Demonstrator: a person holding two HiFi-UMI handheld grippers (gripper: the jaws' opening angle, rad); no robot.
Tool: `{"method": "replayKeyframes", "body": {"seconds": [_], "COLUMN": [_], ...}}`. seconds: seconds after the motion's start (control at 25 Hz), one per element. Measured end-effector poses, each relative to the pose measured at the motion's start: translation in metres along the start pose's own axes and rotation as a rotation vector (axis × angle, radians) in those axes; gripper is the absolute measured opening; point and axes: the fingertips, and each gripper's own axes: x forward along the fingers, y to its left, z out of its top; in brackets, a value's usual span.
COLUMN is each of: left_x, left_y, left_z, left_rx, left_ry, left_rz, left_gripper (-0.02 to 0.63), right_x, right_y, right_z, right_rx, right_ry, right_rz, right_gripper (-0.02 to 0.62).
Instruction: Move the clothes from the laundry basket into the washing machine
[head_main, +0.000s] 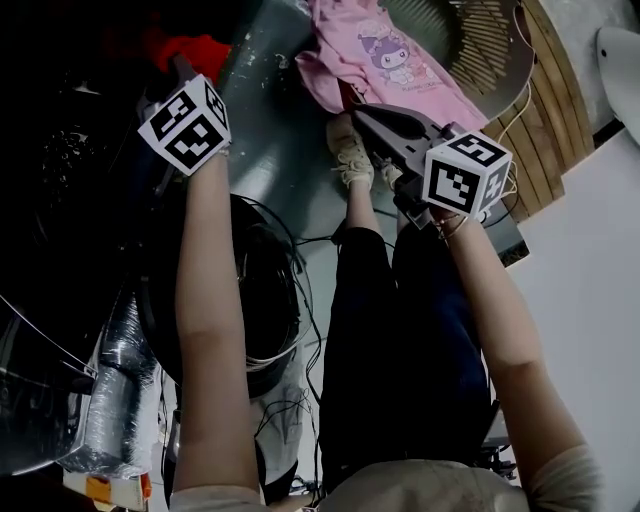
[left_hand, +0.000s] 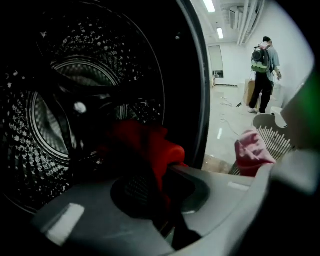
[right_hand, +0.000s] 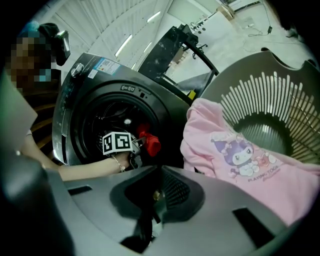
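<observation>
My left gripper (head_main: 178, 68) reaches into the dark washing machine drum (left_hand: 60, 100) and is shut on a red garment (left_hand: 147, 145), which bunches at its tips (left_hand: 167, 167). The right gripper view shows the same: the left gripper (right_hand: 136, 146) in the machine's round opening with the red garment (right_hand: 151, 143) at its end. A pink printed shirt (head_main: 385, 55) hangs over the rim of the grey slatted laundry basket (right_hand: 270, 100). My right gripper (head_main: 358, 112) hovers just left of that shirt, shut with nothing between its fingers (right_hand: 159, 172).
The washing machine (right_hand: 85, 85) stands left of the basket. Black cables (head_main: 290, 300) and a silver hose (head_main: 120, 350) lie on the floor by the person's legs and shoe (head_main: 350, 150). Far off, a person with a backpack (left_hand: 262, 70) stands in the room.
</observation>
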Motion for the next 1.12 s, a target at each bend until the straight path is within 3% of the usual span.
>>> {"method": "replayKeyframes", "body": {"seconds": [0.24,0.44,0.48,0.64,0.84,1.0,1.12], "left_x": [0.024,0.04,0.042,0.04,0.008,-0.03,-0.065], "left_y": [0.061,0.1,0.103,0.102,0.087,0.04,0.004], "left_z": [0.037,0.059,0.055,0.028,0.015,0.01,-0.016], "left_rx": [-0.018,-0.014,-0.035,-0.145,-0.308,-0.351,-0.44], "left_ry": [-0.062,-0.095,-0.075,-0.009,-0.041,-0.066,-0.002], "left_rz": [0.195,0.286,0.283,0.25,0.225,0.116,0.048], "left_gripper": [0.055,0.059,0.068,0.258,0.285,0.285,0.284], "right_x": [0.004,0.003,0.003,-0.002,-0.007,-0.012,-0.009], "right_y": [0.002,0.002,0.002,0.0,-0.005,-0.019,-0.036], "right_z": [0.001,-0.004,-0.005,0.001,0.007,0.015,0.024], "right_rx": [-0.008,-0.005,-0.006,-0.033,-0.086,-0.113,-0.136], "right_ry": [0.005,0.013,0.011,-0.025,-0.005,0.005,0.009], "right_rz": [0.0,-0.003,-0.003,-0.027,-0.052,-0.114,-0.17], "right_gripper": [0.031,0.031,0.031,0.031,0.038,0.151,0.174]}}
